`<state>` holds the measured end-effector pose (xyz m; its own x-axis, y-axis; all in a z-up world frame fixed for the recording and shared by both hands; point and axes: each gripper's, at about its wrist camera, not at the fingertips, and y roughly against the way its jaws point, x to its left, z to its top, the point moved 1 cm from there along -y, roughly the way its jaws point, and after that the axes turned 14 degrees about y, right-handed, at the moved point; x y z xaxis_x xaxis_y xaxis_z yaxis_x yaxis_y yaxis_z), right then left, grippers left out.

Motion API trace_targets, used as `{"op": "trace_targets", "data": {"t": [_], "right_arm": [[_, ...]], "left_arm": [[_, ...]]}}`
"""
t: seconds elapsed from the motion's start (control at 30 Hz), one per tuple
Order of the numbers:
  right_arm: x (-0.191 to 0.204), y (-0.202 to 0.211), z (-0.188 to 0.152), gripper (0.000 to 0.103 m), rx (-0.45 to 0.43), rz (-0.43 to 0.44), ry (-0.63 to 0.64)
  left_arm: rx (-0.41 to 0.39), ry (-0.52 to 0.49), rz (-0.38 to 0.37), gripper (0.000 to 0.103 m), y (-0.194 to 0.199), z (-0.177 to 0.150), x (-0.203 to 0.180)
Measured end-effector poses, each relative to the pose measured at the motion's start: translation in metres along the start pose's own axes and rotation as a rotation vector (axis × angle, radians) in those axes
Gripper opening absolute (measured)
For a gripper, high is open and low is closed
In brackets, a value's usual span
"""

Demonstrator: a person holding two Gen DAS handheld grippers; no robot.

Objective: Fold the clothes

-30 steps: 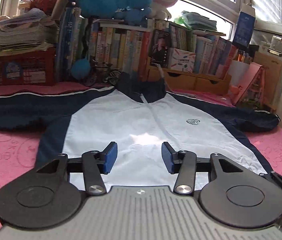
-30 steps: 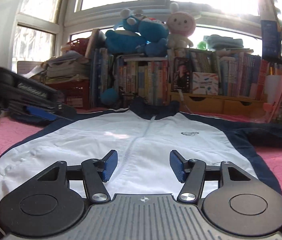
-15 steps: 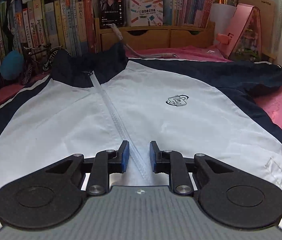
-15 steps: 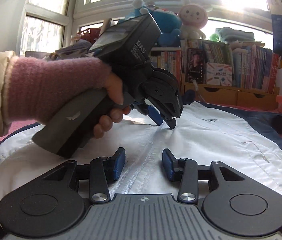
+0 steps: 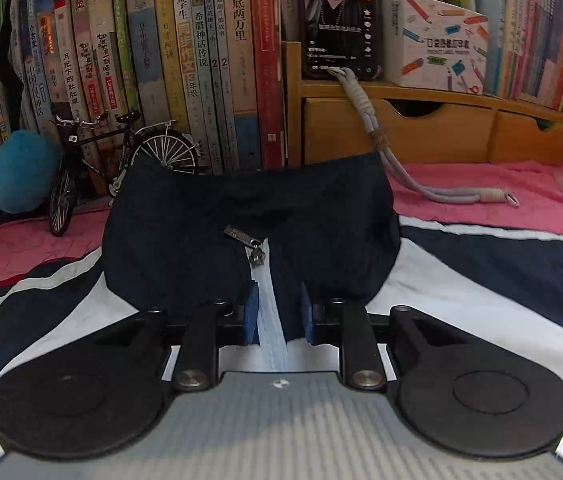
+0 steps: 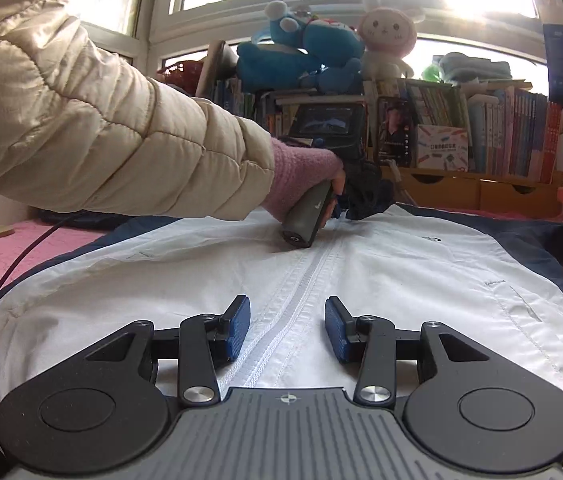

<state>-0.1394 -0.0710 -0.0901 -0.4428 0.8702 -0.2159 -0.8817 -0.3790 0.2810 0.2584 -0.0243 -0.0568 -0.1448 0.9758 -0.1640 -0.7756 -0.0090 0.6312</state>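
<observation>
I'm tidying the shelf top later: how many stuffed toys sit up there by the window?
2: a blue stuffed toy on the left and a pink rabbit toy touching its right side. More could be hidden behind the sleeve.

The left tongs (image 5: 277,312) have travelled up the jacket (image 6: 401,264) from its lower chest to the navy collar (image 5: 249,224). A second ago they hung over the white front with their pads well apart; half a second ago the pads had narrowed and straddled the zip (image 5: 271,320) at mid-chest. Now they sit either side of the zip at the collar's base, just below the zip pull (image 5: 256,255), with collar cloth over their tips. In the right view the sleeve (image 6: 101,140) has reached across and the left tongs now sit far off at the collar. The right tongs (image 6: 287,328) have narrowed a little and now straddle the zip near the hem.
</observation>
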Motion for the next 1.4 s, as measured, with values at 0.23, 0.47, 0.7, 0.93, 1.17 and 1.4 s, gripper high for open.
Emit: {"op": "trace_targets", "data": {"t": [0.23, 0.47, 0.7, 0.93, 1.17, 1.4], "right_arm": [[0.004, 0.0, 0.001, 0.043, -0.001, -0.003, 0.009], [0.004, -0.002, 0.002, 0.043, -0.002, -0.009, 0.015], [0.006, -0.001, 0.001, 0.043, -0.001, -0.013, 0.033], [0.005, 0.001, 0.001, 0.044, -0.006, -0.011, 0.034], [-0.007, 0.009, -0.001, 0.072, 0.019, -0.065, 0.075], [-0.023, 0.019, -0.004, 0.081, 0.059, -0.155, 0.149]], "left_arm": [[-0.011, -0.011, 0.016, 0.024, -0.021, 0.013, -0.003], [-0.015, -0.011, 0.02, 0.024, -0.027, 0.016, -0.005], [-0.02, -0.006, 0.022, 0.042, -0.021, 0.019, -0.001], [-0.089, -0.004, -0.056, 0.054, 0.073, -0.01, 0.053], [-0.16, 0.016, -0.044, 0.071, 0.181, -0.08, 0.127], [-0.142, 0.178, 0.107, 0.074, 0.24, -0.134, 0.186]]}}
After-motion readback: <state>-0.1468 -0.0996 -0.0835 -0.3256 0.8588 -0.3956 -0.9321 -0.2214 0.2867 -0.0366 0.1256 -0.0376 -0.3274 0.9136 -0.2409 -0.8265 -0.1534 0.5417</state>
